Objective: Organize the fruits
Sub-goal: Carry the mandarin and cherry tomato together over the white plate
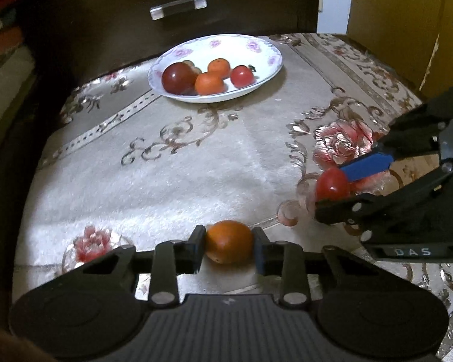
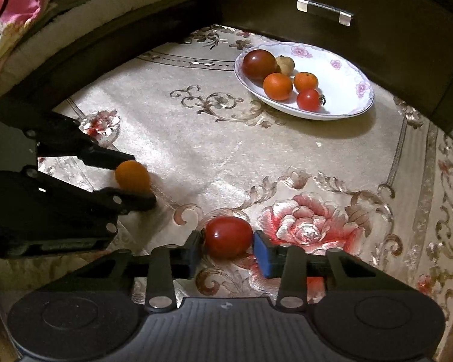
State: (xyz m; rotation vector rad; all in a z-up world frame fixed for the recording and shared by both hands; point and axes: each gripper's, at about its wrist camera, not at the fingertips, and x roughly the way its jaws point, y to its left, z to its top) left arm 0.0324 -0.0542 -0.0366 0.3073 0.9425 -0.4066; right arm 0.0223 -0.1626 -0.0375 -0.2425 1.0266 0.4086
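Fruits are mostly sitting in the plate (image 1: 265, 75) at upper centre; we are clamping the left gripper (image 1: 229, 246) on an orange (image 1: 229, 241) and the right gripper (image 2: 228, 246) on a tomato (image 2: 228, 239), both low in frame, not yet plated.

In the left wrist view, a small brownish fruit (image 1: 191, 64) in the plate (image 1: 265, 49) is almost wholly hidden behind the dark red tomato (image 1: 178, 77). The right tool (image 1: 332, 185) is cut off by the picture's right edge. The drawer handle (image 1: 178, 7) is blurred.

In the right wrist view, the left tool (image 2: 136, 178) runs off the left edge, its lower finger hiding the underside of the orange fruit (image 2: 132, 175).
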